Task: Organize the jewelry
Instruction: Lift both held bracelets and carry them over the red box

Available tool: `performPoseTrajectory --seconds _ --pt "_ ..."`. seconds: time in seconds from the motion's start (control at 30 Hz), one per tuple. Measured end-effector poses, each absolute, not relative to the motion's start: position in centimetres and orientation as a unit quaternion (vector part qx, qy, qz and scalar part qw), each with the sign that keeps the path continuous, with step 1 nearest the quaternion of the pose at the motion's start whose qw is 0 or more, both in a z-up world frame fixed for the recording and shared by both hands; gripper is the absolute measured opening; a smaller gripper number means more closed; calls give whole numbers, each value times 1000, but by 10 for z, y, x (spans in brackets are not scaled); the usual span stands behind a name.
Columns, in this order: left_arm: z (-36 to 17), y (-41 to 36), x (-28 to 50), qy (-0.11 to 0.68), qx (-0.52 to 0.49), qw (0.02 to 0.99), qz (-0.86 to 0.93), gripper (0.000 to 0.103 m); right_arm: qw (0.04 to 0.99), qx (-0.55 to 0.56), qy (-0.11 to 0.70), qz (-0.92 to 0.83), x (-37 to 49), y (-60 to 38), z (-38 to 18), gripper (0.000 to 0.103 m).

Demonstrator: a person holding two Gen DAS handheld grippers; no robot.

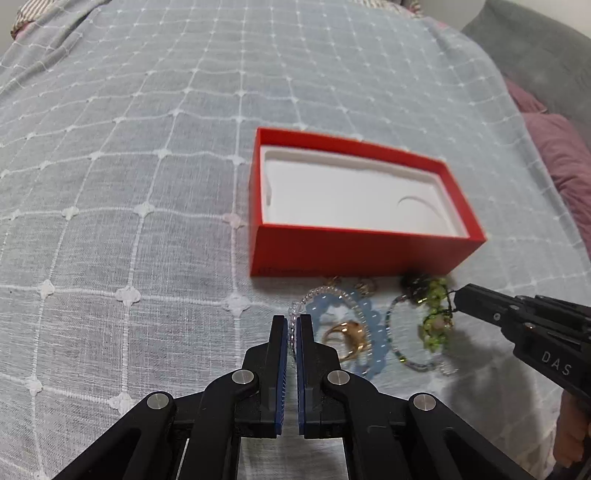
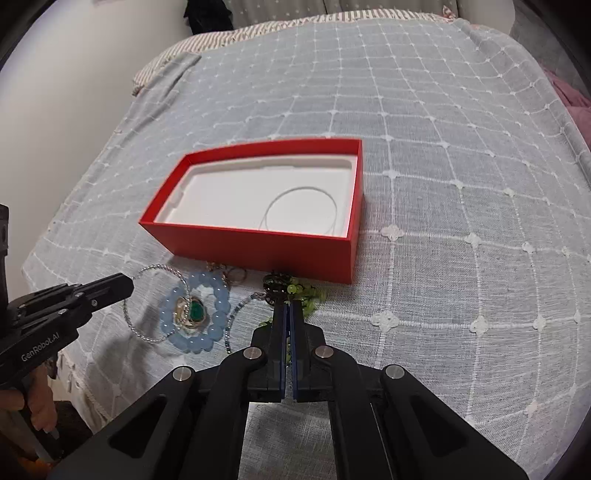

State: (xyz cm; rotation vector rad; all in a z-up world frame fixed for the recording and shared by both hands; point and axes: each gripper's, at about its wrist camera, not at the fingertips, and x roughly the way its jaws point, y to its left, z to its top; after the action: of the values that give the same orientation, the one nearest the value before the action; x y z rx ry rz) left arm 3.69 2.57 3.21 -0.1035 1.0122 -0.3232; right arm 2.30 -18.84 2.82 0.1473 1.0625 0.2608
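Here, left gripper (image 1: 291,325) is pinched on the clear bead bracelet (image 1: 325,295); right gripper (image 2: 288,310) is closed on the green bead bracelet (image 2: 306,295), by the red box (image 2: 258,243) near wall. Lift each slowly, untangling neighbours.

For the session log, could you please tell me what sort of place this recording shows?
Most likely a bedroom: the red box and the bracelets sit on a bed under a grey checked bedspread, with a striped pillow at its far end against a wall.
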Motion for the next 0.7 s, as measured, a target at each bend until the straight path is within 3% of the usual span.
performPoseTrajectory --seconds 0.7 --pt "98 6 44 395 -87 891 -208 0 893 105 415 140 8 -202 108 1"
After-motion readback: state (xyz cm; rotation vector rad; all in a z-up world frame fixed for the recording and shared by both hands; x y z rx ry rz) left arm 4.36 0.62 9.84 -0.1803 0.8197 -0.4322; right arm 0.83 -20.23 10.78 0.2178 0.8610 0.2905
